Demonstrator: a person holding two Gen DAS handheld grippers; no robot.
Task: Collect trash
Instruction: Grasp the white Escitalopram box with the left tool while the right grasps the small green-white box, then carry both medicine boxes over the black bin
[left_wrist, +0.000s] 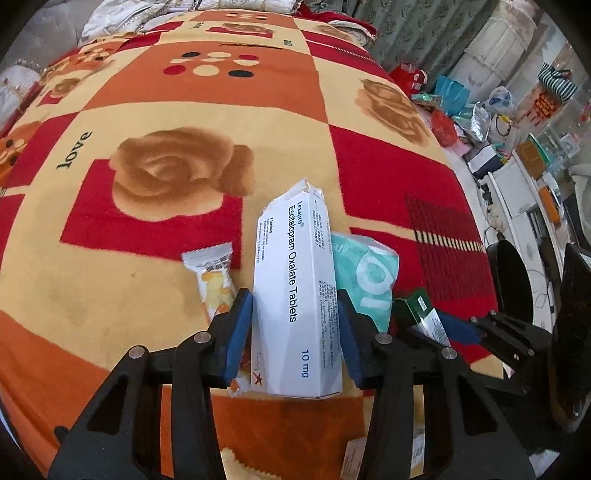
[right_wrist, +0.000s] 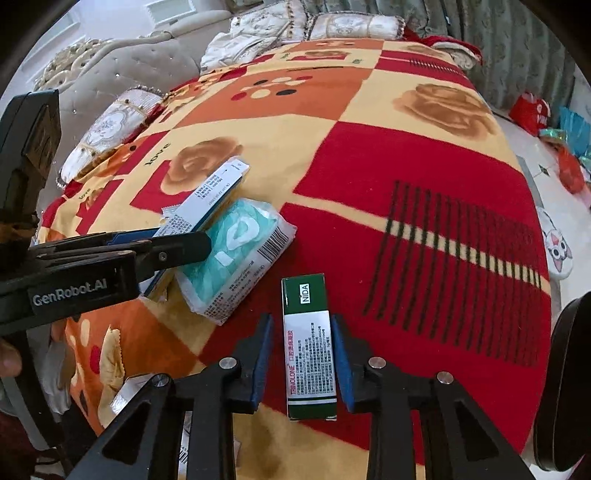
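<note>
A white tablet box (left_wrist: 295, 295) lies on the patterned blanket between the blue pads of my left gripper (left_wrist: 293, 295), which press on both its long sides. From the right wrist view the left gripper (right_wrist: 199, 240) reaches in from the left, shut on that white box (right_wrist: 210, 195). My right gripper (right_wrist: 301, 321) is shut on a green and white medicine box (right_wrist: 308, 343); the same green box (left_wrist: 419, 310) shows low right in the left wrist view. A teal tissue pack (right_wrist: 236, 254) lies between the two boxes. A small snack wrapper (left_wrist: 216, 280) lies left of the white box.
The red, orange and cream blanket (left_wrist: 166, 92) covers the bed far back to the pillows (right_wrist: 110, 129) by the headboard. Paper scraps (left_wrist: 354, 458) sit at the near edge. Bags and clutter (left_wrist: 480, 110) crowd the floor to the right.
</note>
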